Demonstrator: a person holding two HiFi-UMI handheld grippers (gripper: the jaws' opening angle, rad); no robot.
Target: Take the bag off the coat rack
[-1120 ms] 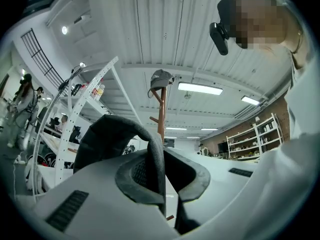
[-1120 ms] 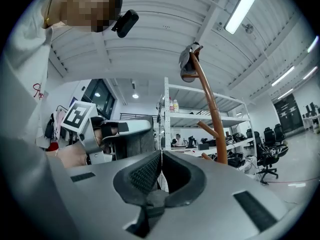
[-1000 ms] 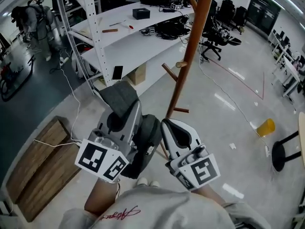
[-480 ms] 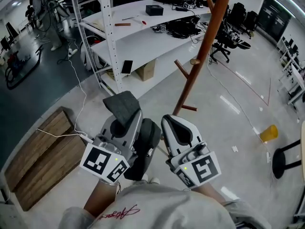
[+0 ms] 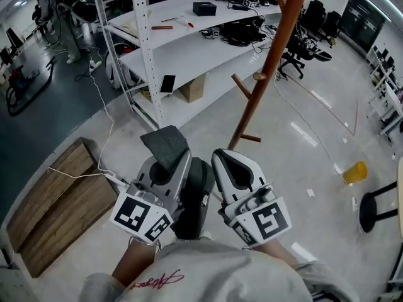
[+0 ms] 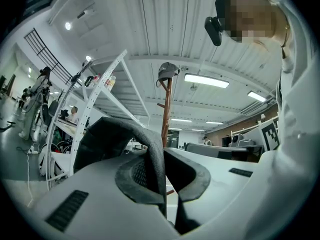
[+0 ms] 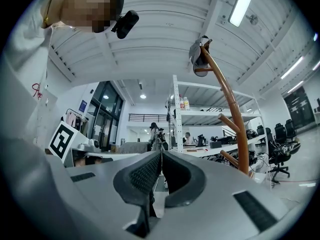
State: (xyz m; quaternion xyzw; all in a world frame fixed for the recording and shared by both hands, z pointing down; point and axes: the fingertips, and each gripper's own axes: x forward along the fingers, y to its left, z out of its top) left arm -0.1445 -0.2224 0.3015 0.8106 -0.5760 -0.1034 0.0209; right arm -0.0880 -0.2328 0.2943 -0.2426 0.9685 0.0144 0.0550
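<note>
The dark grey bag (image 5: 196, 197) hangs off the rack, low between my two grippers. Its grey fabric strap (image 5: 165, 146) sticks up out of my left gripper (image 5: 169, 162), which is shut on it. In the left gripper view the fabric (image 6: 112, 139) folds over the left pad and runs down between the jaws of the left gripper (image 6: 163, 156). My right gripper (image 5: 221, 160) is beside the bag, shut, and in the right gripper view nothing shows between the pads of the right gripper (image 7: 160, 160). The brown wooden coat rack (image 5: 272, 61) stands just ahead, with a cap (image 7: 198, 55) on its top.
A white metal shelf rack (image 5: 148, 55) with a phone (image 5: 167, 83) and tools stands ahead on the left. A wooden pallet (image 5: 55, 207) and a white cable lie on the floor at the left. A yellow bin (image 5: 353, 171) and a black stool (image 5: 371, 207) are at the right.
My left gripper has sunk a little with the bag still in it. The right gripper has stayed close beside it, and the view has shifted slightly across the floor.
</note>
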